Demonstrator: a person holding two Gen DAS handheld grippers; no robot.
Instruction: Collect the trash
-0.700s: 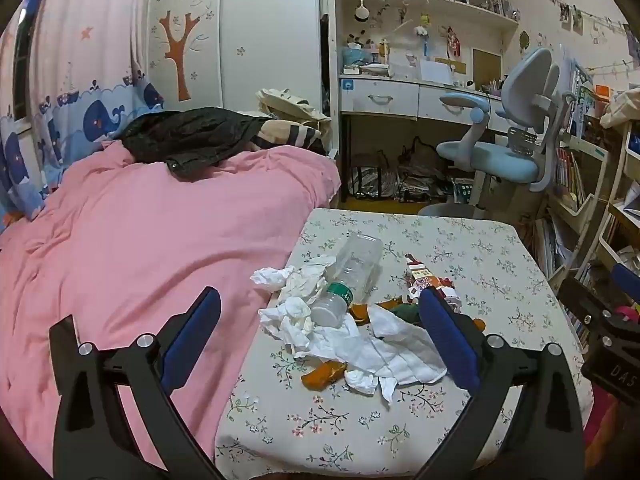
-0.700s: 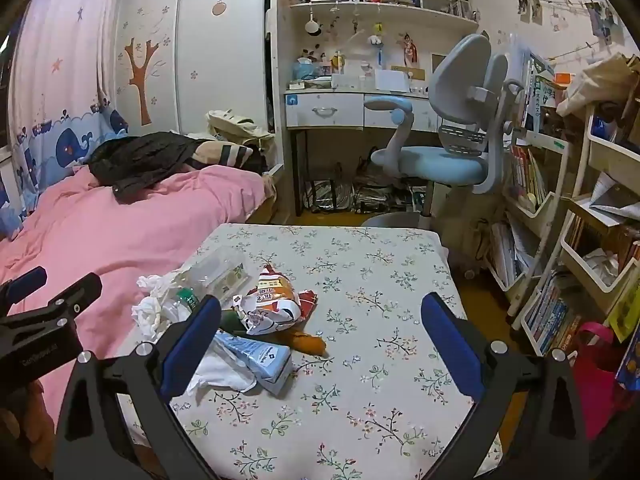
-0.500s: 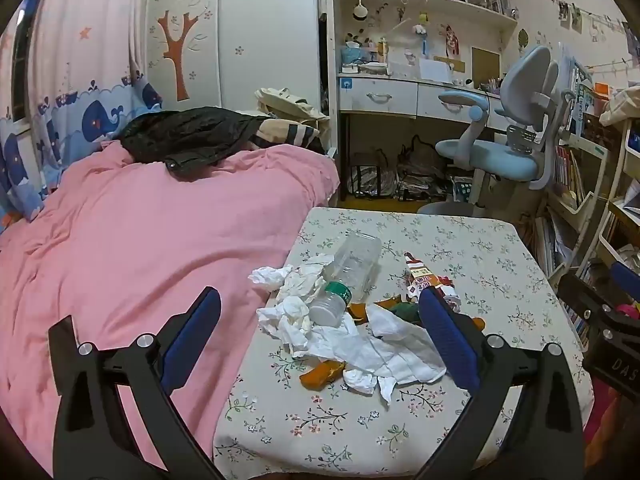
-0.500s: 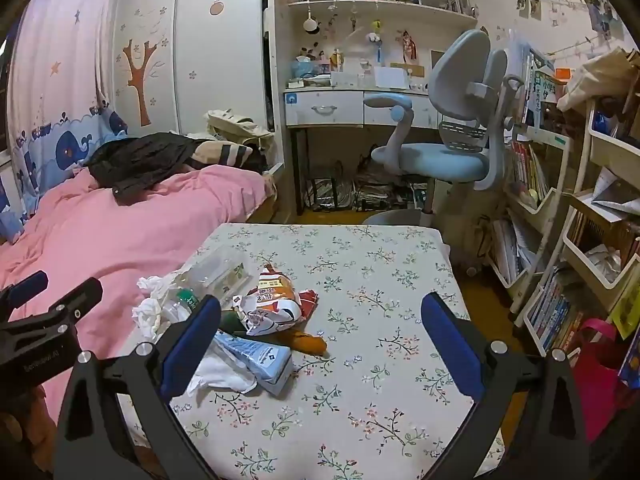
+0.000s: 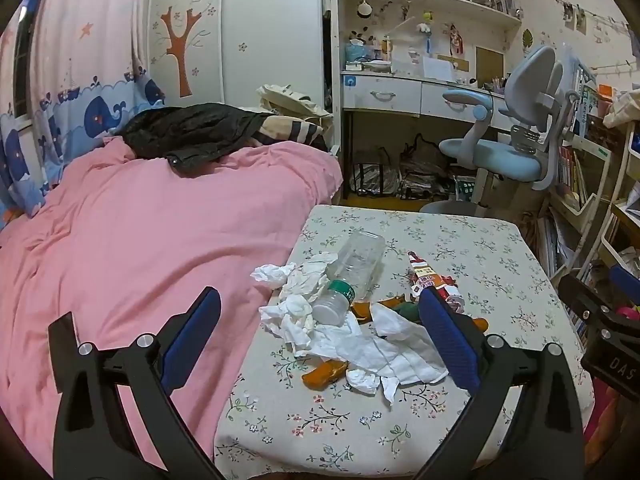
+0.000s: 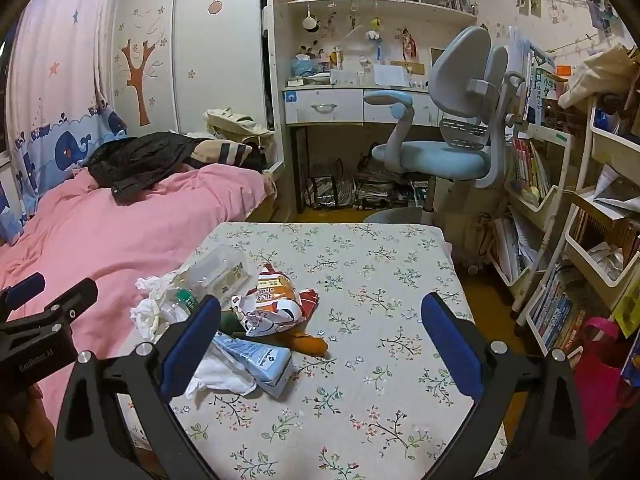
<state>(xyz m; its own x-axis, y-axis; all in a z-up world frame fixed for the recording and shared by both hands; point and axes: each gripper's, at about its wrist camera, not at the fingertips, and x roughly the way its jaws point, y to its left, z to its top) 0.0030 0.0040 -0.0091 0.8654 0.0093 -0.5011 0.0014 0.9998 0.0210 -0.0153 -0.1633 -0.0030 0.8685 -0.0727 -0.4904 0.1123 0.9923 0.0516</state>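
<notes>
Both tools are hovering over the near edge of the flowered desk [image 6: 380,280], the left tool [image 5: 320,336] and the right tool [image 6: 320,336] each spread wide and holding nothing. The trash is lying in one heap at the desk's bed-side corner: crumpled tissues [image 5: 296,312], a clear plastic bottle [image 5: 352,272] resting across them, a snack wrapper [image 6: 276,300], a blue pack [image 6: 256,356] and what are probably orange peels [image 5: 324,372]. Going for the bottle first seems wise, pinching across its body since it is likely to roll. Soft tissues call for a deep, low bite.
</notes>
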